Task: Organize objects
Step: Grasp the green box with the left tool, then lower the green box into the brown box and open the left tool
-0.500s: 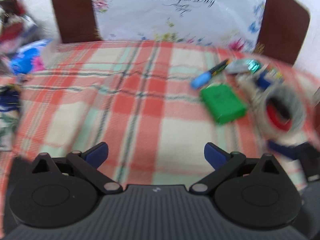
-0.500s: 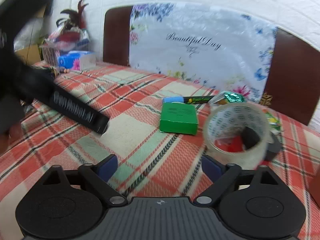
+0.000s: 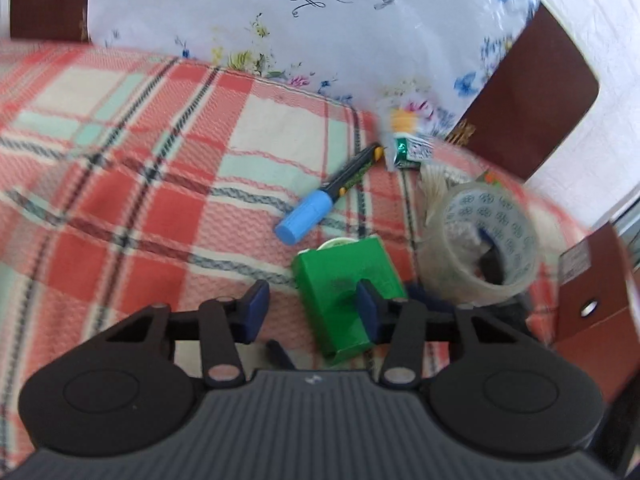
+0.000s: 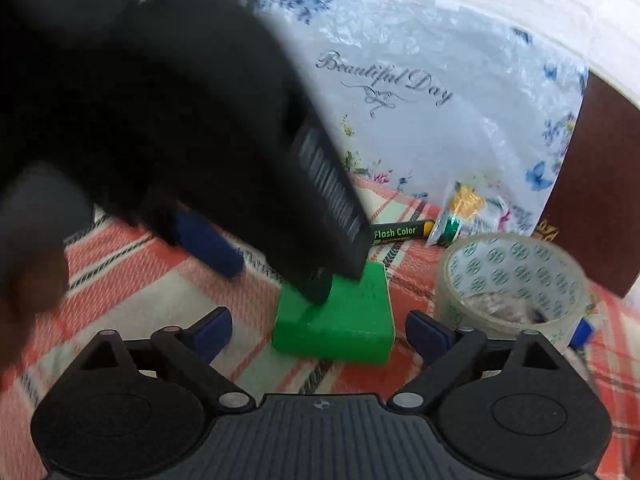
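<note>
A red, cream and mint plaid cloth [image 3: 168, 184] is covering the table, lying in bright, even light. At twelve o'clock a floral "Beautiful Day" panel [image 4: 432, 92] is leaning against a dark brown chair back [image 3: 536, 92], with a white textured wall [image 3: 600, 20] showing behind at two o'clock.

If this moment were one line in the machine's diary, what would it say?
left gripper: open, one finger over green box | right gripper: open, behind box | tape roll: beside box | marker: on cloth

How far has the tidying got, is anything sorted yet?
Nothing looks sorted yet. The marker, tape roll and foil packet lie loose on the checked cloth. In hand: the left gripper is open at the green box, one finger on top. The right gripper is open, holding nothing. Everything remains.
</note>
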A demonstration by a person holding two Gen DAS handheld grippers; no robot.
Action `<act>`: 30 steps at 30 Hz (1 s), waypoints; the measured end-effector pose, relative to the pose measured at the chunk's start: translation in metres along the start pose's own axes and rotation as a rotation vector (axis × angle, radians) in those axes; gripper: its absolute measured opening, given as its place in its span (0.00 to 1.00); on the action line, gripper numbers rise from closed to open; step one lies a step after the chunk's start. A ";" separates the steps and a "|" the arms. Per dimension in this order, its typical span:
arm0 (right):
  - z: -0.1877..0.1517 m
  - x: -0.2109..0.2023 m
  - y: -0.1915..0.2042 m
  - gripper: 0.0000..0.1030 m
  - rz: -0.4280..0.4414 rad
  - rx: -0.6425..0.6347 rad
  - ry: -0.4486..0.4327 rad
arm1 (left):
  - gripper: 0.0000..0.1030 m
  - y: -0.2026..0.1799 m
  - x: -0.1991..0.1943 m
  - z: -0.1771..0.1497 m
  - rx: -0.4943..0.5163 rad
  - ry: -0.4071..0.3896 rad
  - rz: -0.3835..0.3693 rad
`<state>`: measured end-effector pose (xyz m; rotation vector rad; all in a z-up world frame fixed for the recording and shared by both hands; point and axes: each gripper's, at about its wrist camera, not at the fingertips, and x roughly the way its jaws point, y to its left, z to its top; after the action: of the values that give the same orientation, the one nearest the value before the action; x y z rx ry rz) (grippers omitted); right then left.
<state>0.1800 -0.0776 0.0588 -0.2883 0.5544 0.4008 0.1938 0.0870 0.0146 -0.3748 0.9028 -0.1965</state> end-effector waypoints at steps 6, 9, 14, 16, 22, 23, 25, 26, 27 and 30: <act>-0.008 -0.025 -0.017 0.57 0.083 0.161 0.014 | 0.31 -0.013 -0.035 -0.023 -0.007 -0.011 -0.040; -0.027 -0.069 -0.009 0.57 0.032 0.118 -0.068 | 0.31 -0.040 -0.059 -0.036 0.036 -0.033 -0.076; -0.054 -0.142 -0.032 0.57 -0.128 0.135 -0.222 | 0.31 -0.123 -0.078 -0.041 0.206 -0.084 -0.179; -0.061 -0.169 -0.054 0.57 -0.213 0.152 -0.279 | 0.31 -0.165 -0.080 -0.042 0.279 -0.105 -0.236; -0.085 -0.233 -0.139 0.57 -0.466 0.239 -0.367 | 0.32 -0.284 -0.058 -0.062 0.479 -0.119 -0.376; -0.091 -0.241 -0.155 0.57 -0.496 0.263 -0.367 | 0.32 -0.299 -0.050 -0.066 0.498 -0.110 -0.392; -0.105 -0.252 -0.182 0.57 -0.546 0.310 -0.359 | 0.32 -0.321 -0.035 -0.075 0.530 -0.089 -0.413; -0.112 -0.256 -0.195 0.57 -0.566 0.333 -0.352 | 0.32 -0.330 -0.027 -0.080 0.546 -0.079 -0.415; -0.119 -0.259 -0.206 0.57 -0.581 0.357 -0.342 | 0.32 -0.340 -0.021 -0.085 0.562 -0.069 -0.410; -0.139 -0.259 -0.232 0.57 -0.595 0.428 -0.302 | 0.32 -0.358 -0.001 -0.094 0.596 -0.040 -0.367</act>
<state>0.0187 -0.4090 0.1274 0.0293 0.2264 -0.2514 0.1153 -0.2635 0.1050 0.0168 0.6893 -0.7721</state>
